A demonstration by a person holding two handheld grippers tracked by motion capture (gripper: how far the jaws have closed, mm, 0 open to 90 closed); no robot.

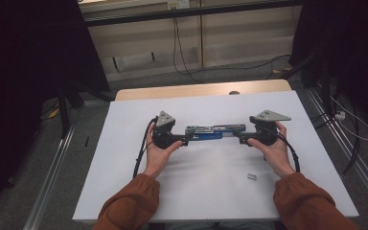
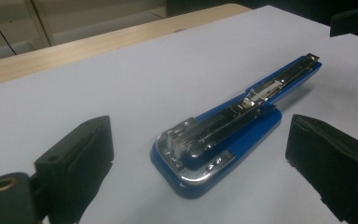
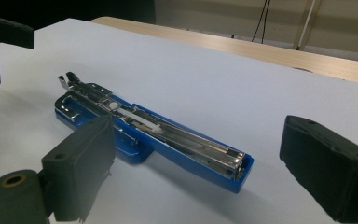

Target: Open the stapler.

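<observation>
Lying on the desk: a blue stapler (image 1: 210, 132), opened out flat near the middle of the white desk top (image 1: 211, 191), its length running left to right between the two grippers.
Stapler detail: blue plastic body carrying a bright metal magazine and base plate; in the left gripper view the stapler (image 2: 223, 135) shows its broad rounded end nearest the camera, and in the right gripper view the stapler (image 3: 154, 135) shows its narrow squared end nearest.
Left gripper: the left gripper (image 1: 184, 139) sits at the stapler's left end, held in the person's left hand (image 1: 159, 151).
Left jaws: spread wide, one black pad on each side of the stapler's end, with white desk showing between each pad and the blue body; nothing gripped.
Right gripper: the right gripper (image 1: 242, 138) sits at the stapler's right end, held in the right hand (image 1: 273, 148).
Right jaws: likewise spread wide; the far pad stands clear of the stapler, the near pad overlaps it in the right gripper view, so contact there cannot be told.
Elsewhere on the desk: a small silvery piece (image 1: 252, 176) lies alone toward the near right corner, well apart from the stapler.
Far edge: a strip of bare wood (image 1: 201, 90) shows beyond the white top.
</observation>
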